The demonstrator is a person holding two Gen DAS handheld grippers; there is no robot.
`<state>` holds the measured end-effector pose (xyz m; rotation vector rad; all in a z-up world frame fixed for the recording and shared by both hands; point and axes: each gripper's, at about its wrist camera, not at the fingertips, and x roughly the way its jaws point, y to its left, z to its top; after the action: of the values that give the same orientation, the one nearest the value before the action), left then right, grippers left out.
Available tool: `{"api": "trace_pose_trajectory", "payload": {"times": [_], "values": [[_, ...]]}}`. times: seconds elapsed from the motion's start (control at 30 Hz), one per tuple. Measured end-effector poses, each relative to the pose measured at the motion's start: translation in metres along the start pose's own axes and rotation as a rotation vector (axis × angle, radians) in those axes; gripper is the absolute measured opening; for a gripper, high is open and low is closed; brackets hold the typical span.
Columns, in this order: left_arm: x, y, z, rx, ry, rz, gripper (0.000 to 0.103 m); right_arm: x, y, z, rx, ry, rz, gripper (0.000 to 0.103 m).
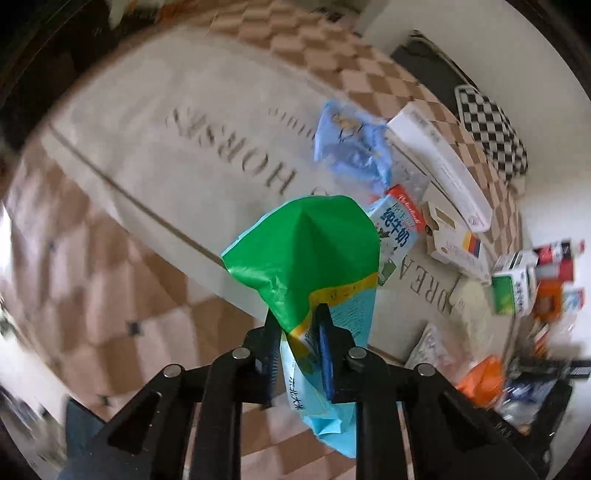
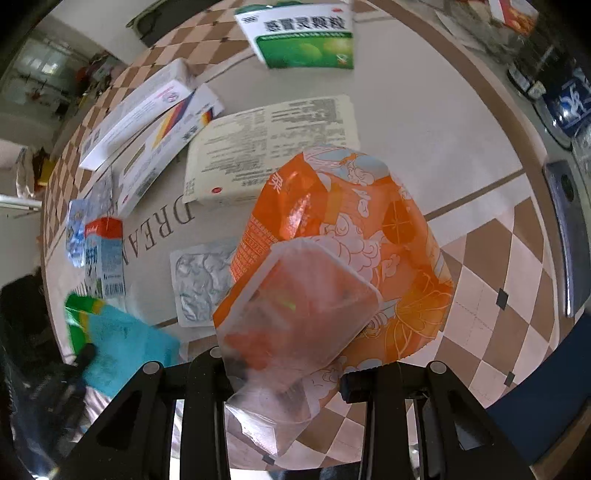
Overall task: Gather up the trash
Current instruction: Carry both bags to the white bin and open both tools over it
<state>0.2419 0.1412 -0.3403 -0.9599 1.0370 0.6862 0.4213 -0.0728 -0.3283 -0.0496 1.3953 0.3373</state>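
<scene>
My left gripper point(image 1: 300, 332) is shut on a green and light-blue snack bag point(image 1: 314, 251) and holds it above the rug; the bag also shows in the right wrist view point(image 2: 122, 339) at lower left. My right gripper point(image 2: 284, 373) is shut on an orange snack bag point(image 2: 343, 251), which fills the middle of its view and hides the fingertips. Loose trash lies on the cream rug point(image 1: 155, 147): a blue wrapper point(image 1: 351, 147), a small milk carton point(image 1: 397, 229), and white medicine boxes point(image 1: 439, 166).
A green and white box point(image 2: 299, 33), a cream leaflet box point(image 2: 273, 147) and a silver blister pack point(image 2: 201, 280) lie on the rug. A checkered cushion point(image 1: 491, 133) is at far right. A dark bin with bottles point(image 2: 554, 74) stands at upper right.
</scene>
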Motion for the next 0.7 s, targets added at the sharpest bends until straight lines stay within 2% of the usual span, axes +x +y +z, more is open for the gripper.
{"api": "trace_pose_trajectory", "payload": {"times": [0.2,0.37,0.47,0.57,0.7], "values": [[-0.05,0.001,-0.01,0.226,-0.113,0.1,0.009,-0.023,0.029,-0.032,-0.123,-0.043,0.039,0.034],[-0.096,0.032,-0.03,0.322,-0.188,0.106,0.009,-0.047,0.051,-0.084,-0.163,-0.061,0.11,0.035],[-0.125,0.058,-0.05,0.378,-0.224,0.095,0.009,-0.059,0.066,-0.132,-0.187,-0.078,0.142,0.034],[-0.149,0.091,-0.075,0.427,-0.225,0.07,0.009,-0.064,0.075,-0.19,-0.187,-0.084,0.155,0.034],[-0.156,0.143,-0.115,0.465,-0.15,0.018,0.009,-0.052,0.075,-0.277,-0.154,-0.034,0.16,0.035]]}}
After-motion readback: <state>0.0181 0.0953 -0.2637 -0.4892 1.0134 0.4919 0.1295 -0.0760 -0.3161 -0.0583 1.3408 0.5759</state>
